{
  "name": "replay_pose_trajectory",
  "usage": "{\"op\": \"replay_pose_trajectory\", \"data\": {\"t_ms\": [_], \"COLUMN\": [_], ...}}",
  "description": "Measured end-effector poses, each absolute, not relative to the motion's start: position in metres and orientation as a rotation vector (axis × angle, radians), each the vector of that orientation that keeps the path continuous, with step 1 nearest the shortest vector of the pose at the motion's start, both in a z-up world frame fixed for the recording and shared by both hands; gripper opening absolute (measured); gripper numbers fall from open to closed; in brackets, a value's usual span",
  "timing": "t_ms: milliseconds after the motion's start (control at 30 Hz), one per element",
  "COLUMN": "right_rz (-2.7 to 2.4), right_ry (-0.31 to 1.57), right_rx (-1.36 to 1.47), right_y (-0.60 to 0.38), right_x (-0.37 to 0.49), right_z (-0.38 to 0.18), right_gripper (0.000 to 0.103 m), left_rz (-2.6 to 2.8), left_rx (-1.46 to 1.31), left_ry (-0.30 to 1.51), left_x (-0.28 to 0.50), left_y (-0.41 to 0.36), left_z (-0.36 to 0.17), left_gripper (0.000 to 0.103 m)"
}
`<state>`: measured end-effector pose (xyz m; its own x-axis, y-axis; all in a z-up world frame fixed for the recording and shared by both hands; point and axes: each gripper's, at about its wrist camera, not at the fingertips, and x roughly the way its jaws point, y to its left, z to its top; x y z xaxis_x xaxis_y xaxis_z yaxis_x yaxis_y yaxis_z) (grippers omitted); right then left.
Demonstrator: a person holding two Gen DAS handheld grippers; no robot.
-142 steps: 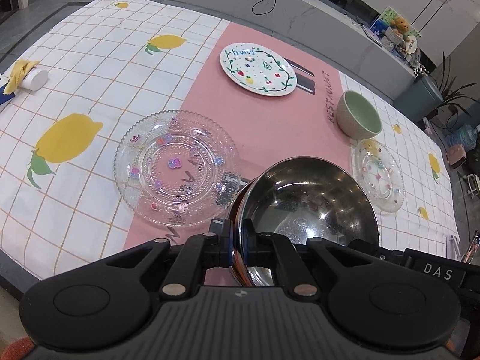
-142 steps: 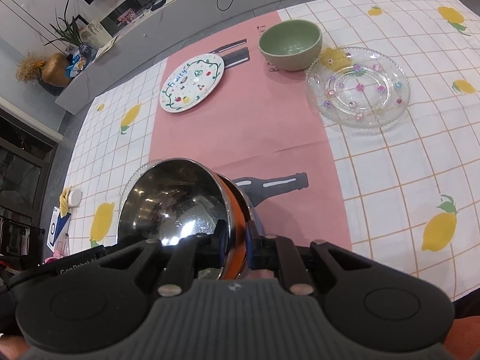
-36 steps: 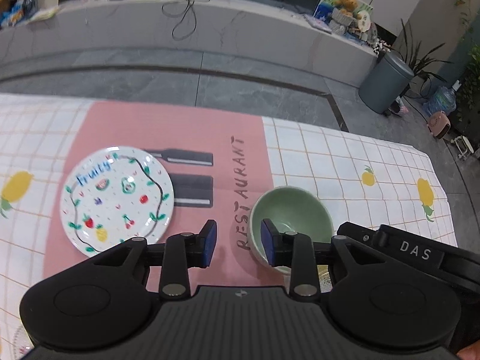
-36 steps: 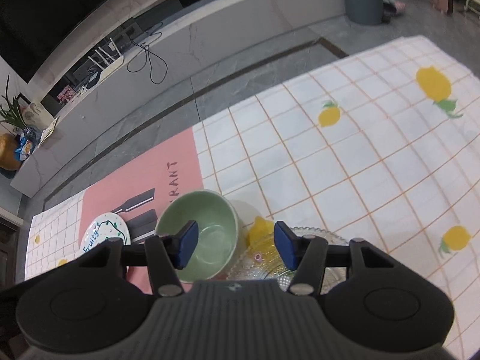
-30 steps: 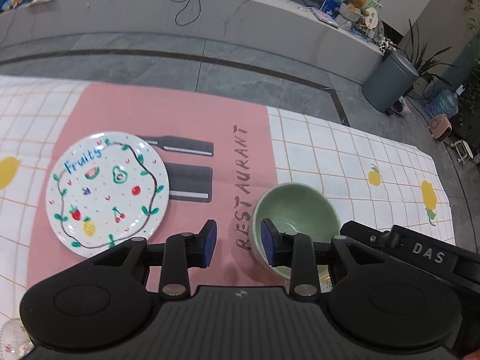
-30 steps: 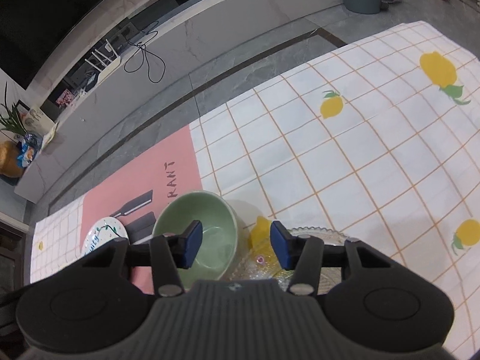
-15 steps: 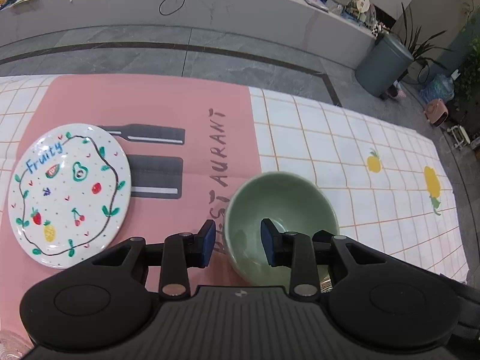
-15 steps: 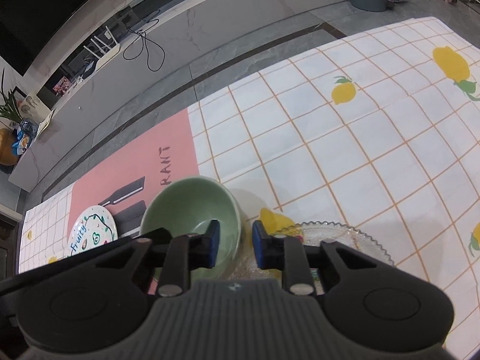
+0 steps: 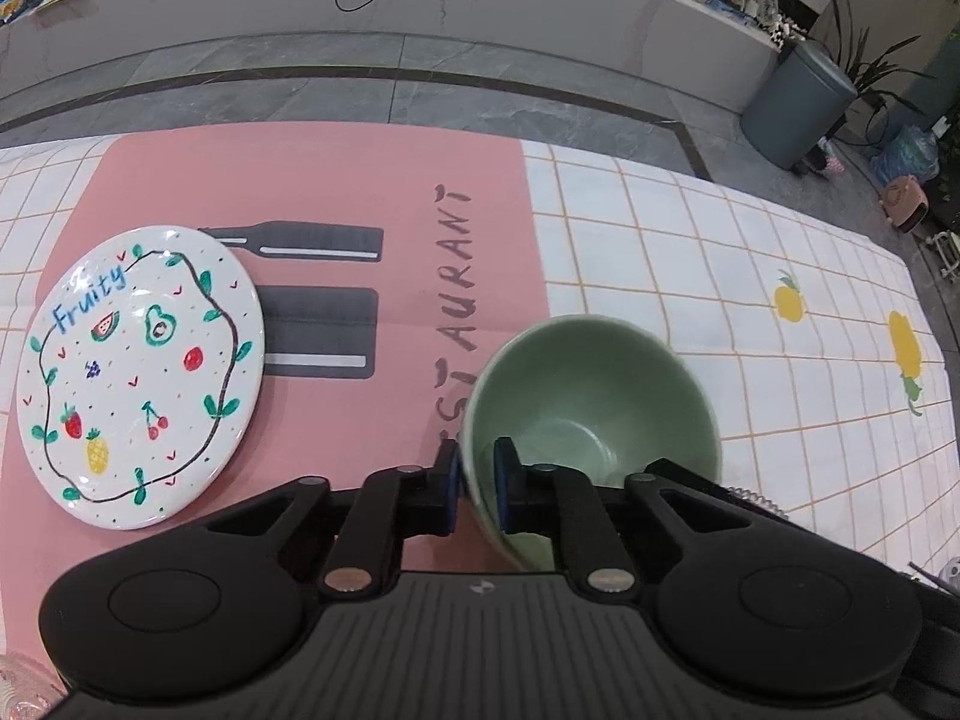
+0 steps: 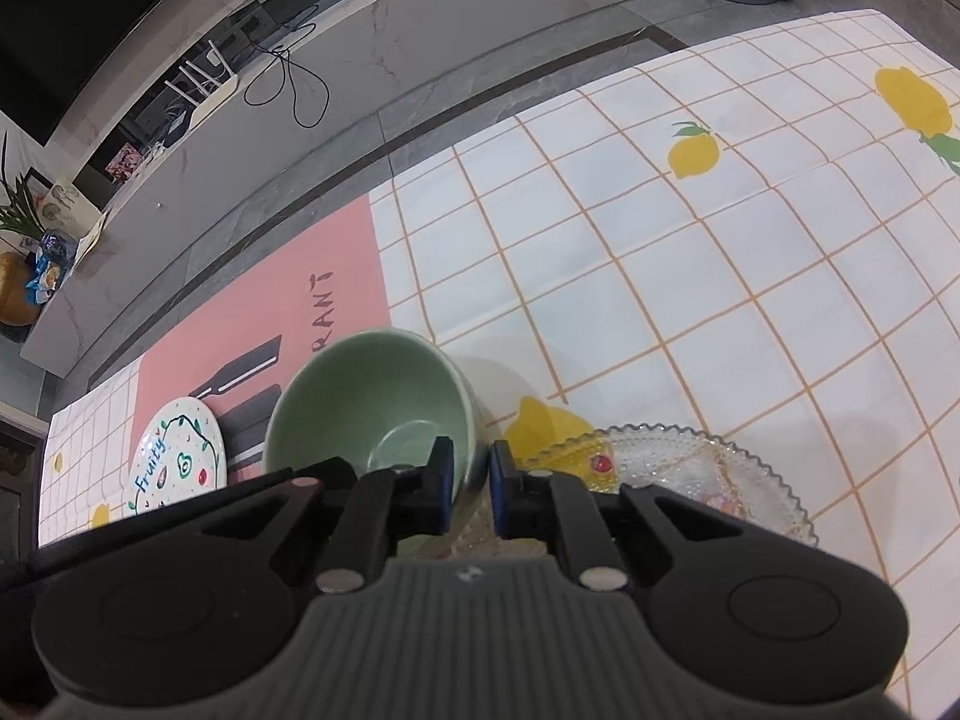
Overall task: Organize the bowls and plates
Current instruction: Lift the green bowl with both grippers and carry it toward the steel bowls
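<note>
A pale green bowl point(image 9: 591, 396) sits tilted near the pink runner's right edge. My left gripper point(image 9: 477, 480) is shut on its near-left rim, one finger inside and one outside. My right gripper point(image 10: 471, 480) is shut on the bowl point(image 10: 372, 414) at its right rim, from the other side. A white "Fruity" plate point(image 9: 141, 372) lies flat on the runner to the left, also small in the right wrist view point(image 10: 177, 465). A clear glass plate point(image 10: 690, 480) with coloured studs lies just right of the bowl, under my right gripper.
The table carries a white checked cloth with lemon prints point(image 10: 696, 150) and a pink "RESTAURANT" runner point(image 9: 312, 192). Its far edge drops to a grey floor and a long stone bench point(image 9: 420, 6). A grey bin point(image 9: 798, 102) stands at the far right.
Both grippers have left the steel bowl, come up to the green bowl and closed on opposite sides of its rim. The bowl now tilts.
</note>
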<state>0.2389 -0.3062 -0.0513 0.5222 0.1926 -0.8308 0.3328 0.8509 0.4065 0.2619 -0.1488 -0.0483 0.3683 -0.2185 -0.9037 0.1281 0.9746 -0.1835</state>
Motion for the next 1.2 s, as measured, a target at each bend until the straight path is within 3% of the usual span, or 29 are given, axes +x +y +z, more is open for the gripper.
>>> {"op": "replay_pose_trajectory", "data": {"t_ms": [600, 1200], "right_rz": [-0.051, 0.123], "right_ry": [1.021, 0.887], "right_rx": [0.600, 0.474], "right_y": [-0.306, -0.255], "right_x": [0.230, 0.139], "right_z": [-0.030, 0.059], "right_gripper": [0.009, 0.010], "left_rz": [-0.201, -0.118], "left_rx": [-0.077, -0.169], "left_ry": [1.111, 0.981], "left_x": [0.248, 0.150], "left_y": [-0.143, -0.082], "left_z": [-0.016, 0.073], "left_gripper": [0.009, 0.009]}}
